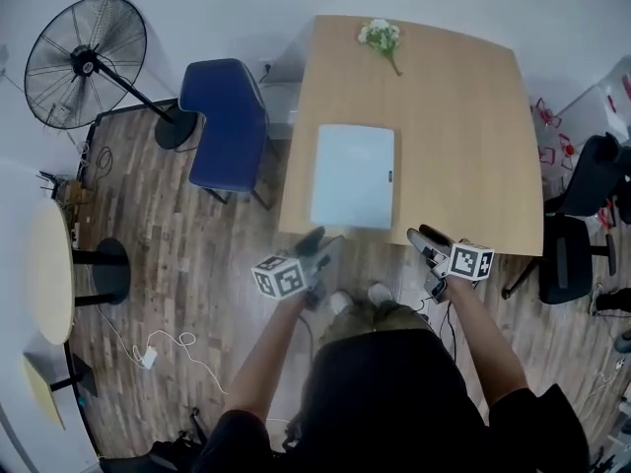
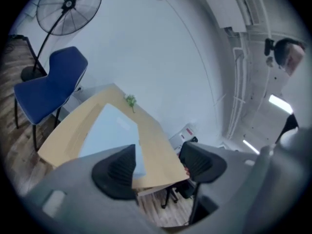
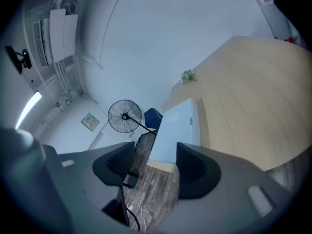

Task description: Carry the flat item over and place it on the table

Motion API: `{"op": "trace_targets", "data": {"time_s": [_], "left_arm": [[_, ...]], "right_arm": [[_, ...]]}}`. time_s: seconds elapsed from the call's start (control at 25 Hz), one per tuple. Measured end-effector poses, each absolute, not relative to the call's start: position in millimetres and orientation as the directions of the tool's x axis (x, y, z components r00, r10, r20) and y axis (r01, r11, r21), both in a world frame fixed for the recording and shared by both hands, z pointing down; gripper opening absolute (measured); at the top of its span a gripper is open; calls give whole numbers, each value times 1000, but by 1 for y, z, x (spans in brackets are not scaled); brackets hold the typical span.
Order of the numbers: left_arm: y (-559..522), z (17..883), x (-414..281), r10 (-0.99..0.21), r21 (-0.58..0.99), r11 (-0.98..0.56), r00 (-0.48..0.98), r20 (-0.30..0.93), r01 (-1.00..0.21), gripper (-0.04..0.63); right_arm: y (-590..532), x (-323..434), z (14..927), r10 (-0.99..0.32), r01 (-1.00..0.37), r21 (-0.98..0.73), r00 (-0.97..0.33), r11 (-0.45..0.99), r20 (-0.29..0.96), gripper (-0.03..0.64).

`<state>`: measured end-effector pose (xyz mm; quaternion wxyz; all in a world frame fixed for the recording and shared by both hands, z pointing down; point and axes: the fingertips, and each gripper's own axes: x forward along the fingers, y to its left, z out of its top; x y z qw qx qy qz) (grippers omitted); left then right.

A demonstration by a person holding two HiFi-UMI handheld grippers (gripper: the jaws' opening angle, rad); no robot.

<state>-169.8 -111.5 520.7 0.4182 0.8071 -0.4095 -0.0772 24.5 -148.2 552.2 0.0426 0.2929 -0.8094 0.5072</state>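
A flat pale blue item (image 1: pixel 353 175) lies on the wooden table (image 1: pixel 463 136), close to its near edge. It also shows in the left gripper view (image 2: pixel 109 130) and in the right gripper view (image 3: pixel 176 128). My left gripper (image 1: pixel 317 244) hangs just off the table's near edge, below the item's left corner. Its jaws (image 2: pixel 158 167) stand open with nothing between them. My right gripper (image 1: pixel 426 242) is level with it, below the item's right corner. It (image 3: pixel 153 165) is open and holds nothing. Neither gripper touches the item.
A sprig of white flowers (image 1: pixel 381 37) lies at the table's far edge. A blue chair (image 1: pixel 229 121) stands left of the table and a floor fan (image 1: pixel 87 62) beyond it. A black office chair (image 1: pixel 577 254) is at the right. A white cable (image 1: pixel 163 348) trails on the wood floor.
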Motion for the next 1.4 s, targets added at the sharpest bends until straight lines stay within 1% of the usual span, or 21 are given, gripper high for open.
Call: {"op": "trace_targets", "data": {"time_s": [0.04,0.08,0.16,0.2,0.24,0.28,0.32,0.44,0.52,0.68,0.76,0.88,1.04,1.24,1.4], "left_arm": [[-101,507,-165,-744,720,-337,640,190,-606,290],[-91,496,-160,-761,699,-352,625,173,-623,260],[-70,476,-155,-798,648,-355,580,165,-674,203],[-61,467,-154,-817,623,-350,553,163,-700,177],[-54,457,-154,-835,600,-345,529,155,-721,145],[-47,447,-154,-849,582,-343,508,143,-737,55],[-42,436,-155,-863,568,-340,489,129,-749,0],[-34,415,-156,-900,569,-311,428,80,-761,0],[-34,408,-159,-925,549,-285,375,57,-786,0],[-36,394,-183,-975,368,-158,203,86,-916,0],[-38,382,-189,-985,284,-120,150,85,-951,0],[-38,368,-195,-989,207,-111,129,77,-972,0],[-40,359,-203,-992,130,-93,103,76,-987,0],[-45,354,-205,-993,126,-91,99,61,-988,0],[-49,359,-204,-991,129,-101,111,71,-986,0]], "right_arm": [[-143,29,542,-452,-514,-798,-820,314,351,242],[-138,34,532,-483,-520,-793,-808,318,337,204],[-130,43,512,-556,-563,-749,-767,348,318,79],[-125,46,502,-585,-591,-714,-748,375,312,40],[-120,47,492,-602,-615,-675,-737,408,307,23],[-115,44,483,-606,-630,-634,-736,448,303,8],[-109,40,475,-597,-634,-594,-745,496,297,0],[-96,24,450,-545,-610,-461,-789,645,283,0],[-97,19,435,-546,-609,-379,-793,697,272,0],[-110,14,410,-625,-667,-328,-744,669,237,0],[-114,8,406,-633,-681,-285,-732,675,250,0],[-111,-8,402,-623,-677,-224,-734,701,271,0],[-110,-16,395,-634,-681,-210,-731,701,254,0],[-117,-15,386,-669,-706,-126,-703,697,240,0],[-121,-12,386,-684,-722,-122,-686,681,247,2]]}}
